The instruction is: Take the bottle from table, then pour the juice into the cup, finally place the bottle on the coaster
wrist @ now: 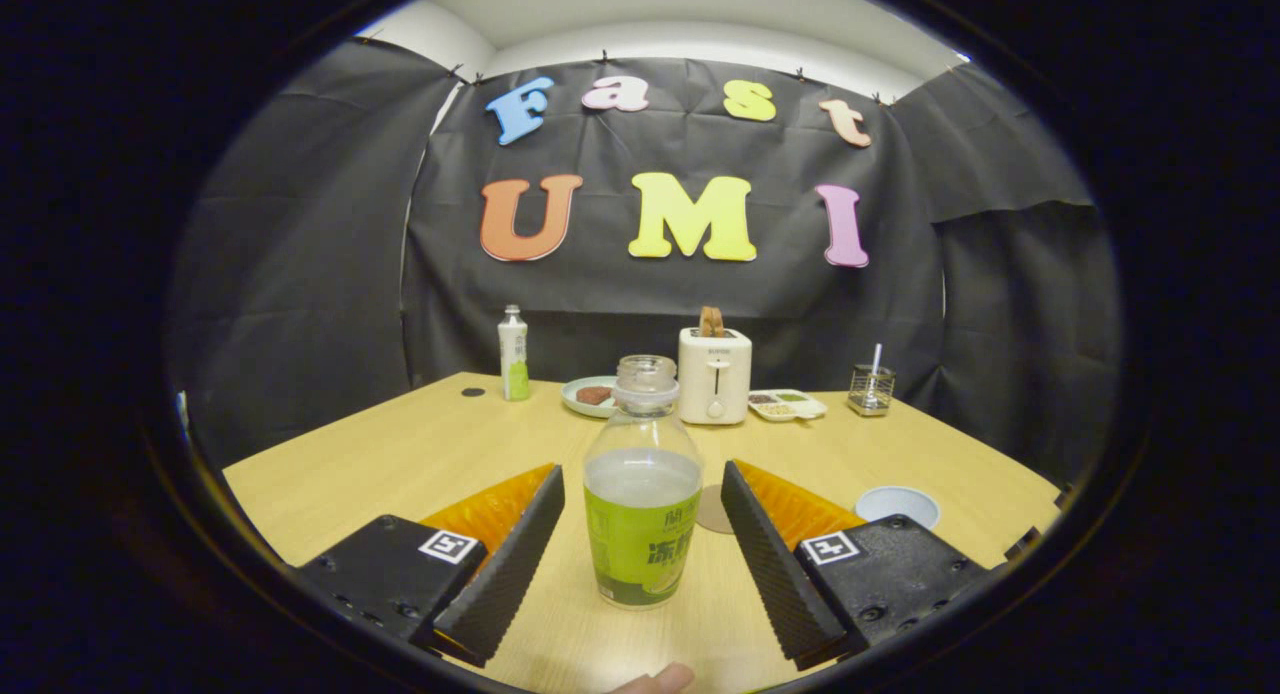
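Observation:
An uncapped clear bottle [642, 494] with a green label and pale juice stands upright on the wooden table [400, 454], right between my two fingers. My gripper [640, 494] is open, with a gap on each side of the bottle and neither finger touching it. A round tan coaster [712, 510] lies just behind the bottle, partly hidden by it and by the right finger. A pale blue cup [898, 505] sits on the table beyond the right finger.
At the back of the table stand a second capped bottle [513, 354], a plate with food [590, 395], a white toaster [714, 374], a small divided tray [788, 404] and a glass holder with a straw [870, 388]. A fingertip [655, 679] shows at the near edge.

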Motion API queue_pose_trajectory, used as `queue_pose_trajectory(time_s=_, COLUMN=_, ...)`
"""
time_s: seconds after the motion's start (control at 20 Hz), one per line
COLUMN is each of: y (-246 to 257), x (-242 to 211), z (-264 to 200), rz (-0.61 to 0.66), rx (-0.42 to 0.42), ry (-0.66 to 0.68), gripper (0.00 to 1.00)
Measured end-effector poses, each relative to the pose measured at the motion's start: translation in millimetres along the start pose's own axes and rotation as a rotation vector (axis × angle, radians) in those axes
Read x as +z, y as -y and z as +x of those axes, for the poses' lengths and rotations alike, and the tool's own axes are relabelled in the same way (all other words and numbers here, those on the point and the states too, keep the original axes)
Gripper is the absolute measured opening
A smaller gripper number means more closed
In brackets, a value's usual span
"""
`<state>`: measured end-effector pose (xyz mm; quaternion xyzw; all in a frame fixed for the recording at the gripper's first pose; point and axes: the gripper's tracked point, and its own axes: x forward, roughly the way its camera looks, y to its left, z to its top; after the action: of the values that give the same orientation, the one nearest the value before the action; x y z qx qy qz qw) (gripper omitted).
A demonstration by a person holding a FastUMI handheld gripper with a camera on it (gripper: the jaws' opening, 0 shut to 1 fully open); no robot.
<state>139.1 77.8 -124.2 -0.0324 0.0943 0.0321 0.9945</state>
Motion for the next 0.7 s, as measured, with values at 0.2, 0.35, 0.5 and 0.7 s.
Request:
queue_pose_trajectory(time_s=0.2, y=-1, x=2, z=18, rz=-0.025, rx=-0.030, ry=-0.021, gripper=1.00)
queue_pose_trajectory(time_s=0.35, y=3, x=1, z=29, rz=-0.013, rx=-0.049, ry=-0.046, gripper=1.00)
queue_pose_trajectory(time_s=0.5, y=3, x=-7, z=32, rz=0.026, rx=-0.033, ry=-0.091, gripper=0.97)
queue_pose_trajectory(time_s=0.7, y=7, x=-9, z=28, rz=0.069, rx=-0.028, ry=-0.111, gripper=0.84)
